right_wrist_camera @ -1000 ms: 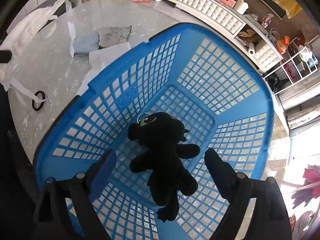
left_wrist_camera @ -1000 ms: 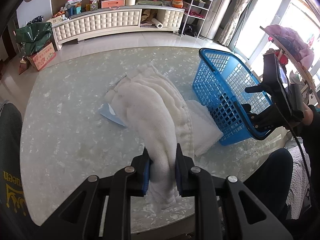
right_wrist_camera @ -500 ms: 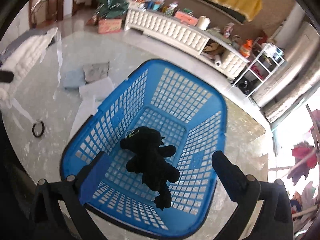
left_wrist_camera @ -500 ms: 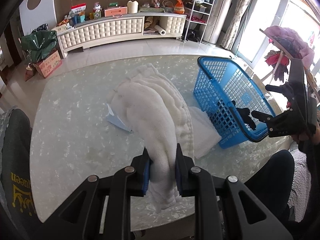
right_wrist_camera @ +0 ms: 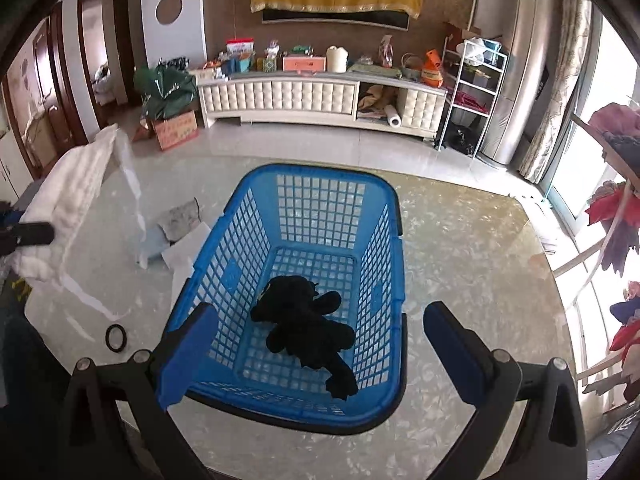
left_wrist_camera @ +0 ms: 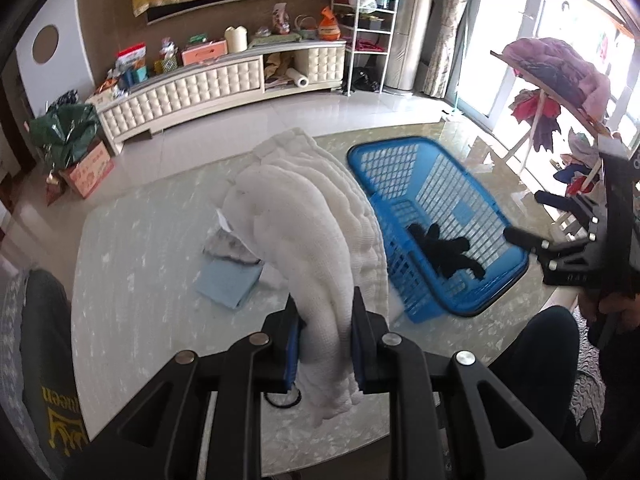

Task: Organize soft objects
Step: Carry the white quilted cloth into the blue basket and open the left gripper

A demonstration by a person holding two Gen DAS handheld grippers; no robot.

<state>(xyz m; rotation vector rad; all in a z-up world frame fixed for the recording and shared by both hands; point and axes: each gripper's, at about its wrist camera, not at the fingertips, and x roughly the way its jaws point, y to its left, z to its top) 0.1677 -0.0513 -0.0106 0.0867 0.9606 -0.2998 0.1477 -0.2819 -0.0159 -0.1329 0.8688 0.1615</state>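
Note:
My left gripper point(left_wrist_camera: 325, 320) is shut on a white quilted cloth point(left_wrist_camera: 304, 224) and holds it lifted above the table; the cloth also shows at the left of the right wrist view point(right_wrist_camera: 68, 196). A blue basket point(right_wrist_camera: 320, 216) stands on the marble table point(right_wrist_camera: 460, 240) with a black plush toy point(right_wrist_camera: 308, 324) lying inside; both show in the left wrist view, basket point(left_wrist_camera: 400, 160) and toy point(left_wrist_camera: 444, 248). My right gripper point(right_wrist_camera: 316, 328) is open and empty, raised above the basket's near rim.
A light blue cloth point(left_wrist_camera: 228, 282), a grey cloth point(left_wrist_camera: 228, 246) and a white folded cloth point(right_wrist_camera: 184, 250) lie on the table left of the basket. A black ring point(right_wrist_camera: 116, 337) lies near the front edge. A cabinet point(right_wrist_camera: 312, 96) stands behind.
My left gripper has lifted the white cloth higher, uncovering the cloths beneath. My right gripper has risen and pulled back from the basket, staying open; the toy stays inside.

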